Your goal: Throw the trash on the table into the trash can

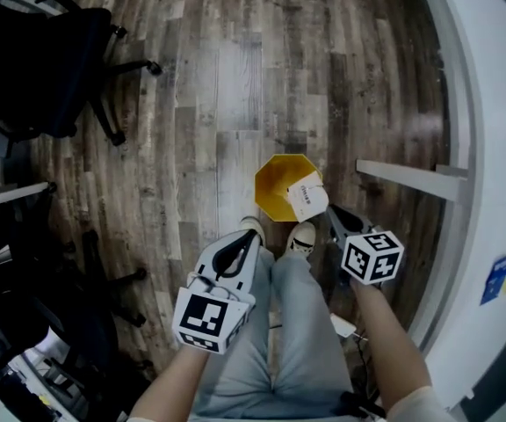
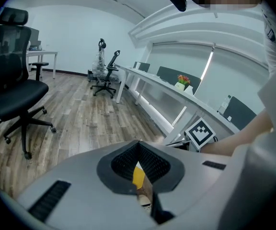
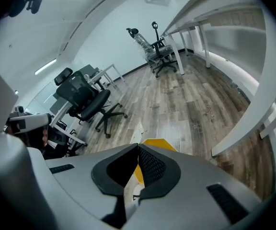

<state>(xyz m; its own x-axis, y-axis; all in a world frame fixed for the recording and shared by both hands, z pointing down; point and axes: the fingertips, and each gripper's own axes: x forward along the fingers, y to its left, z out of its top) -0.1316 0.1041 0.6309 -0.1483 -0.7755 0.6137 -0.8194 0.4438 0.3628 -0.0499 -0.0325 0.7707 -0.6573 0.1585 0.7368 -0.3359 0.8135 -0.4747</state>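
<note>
- The right gripper (image 1: 330, 211) has its jaws pinched together on a white printed paper scrap (image 1: 307, 199), which sits over the near rim of the yellow octagonal trash can (image 1: 275, 183) on the wooden floor.
- To do this well, I judge: centre the scrap over the opening, drop low, then part the jaws, because light paper drifts.
- The left gripper (image 1: 251, 233) has its jaws together and empty.
- Count: one can, one scrap, two grippers, and one blue-and-yellow item (image 1: 499, 280) on the white worktop (image 1: 499, 130).
</note>
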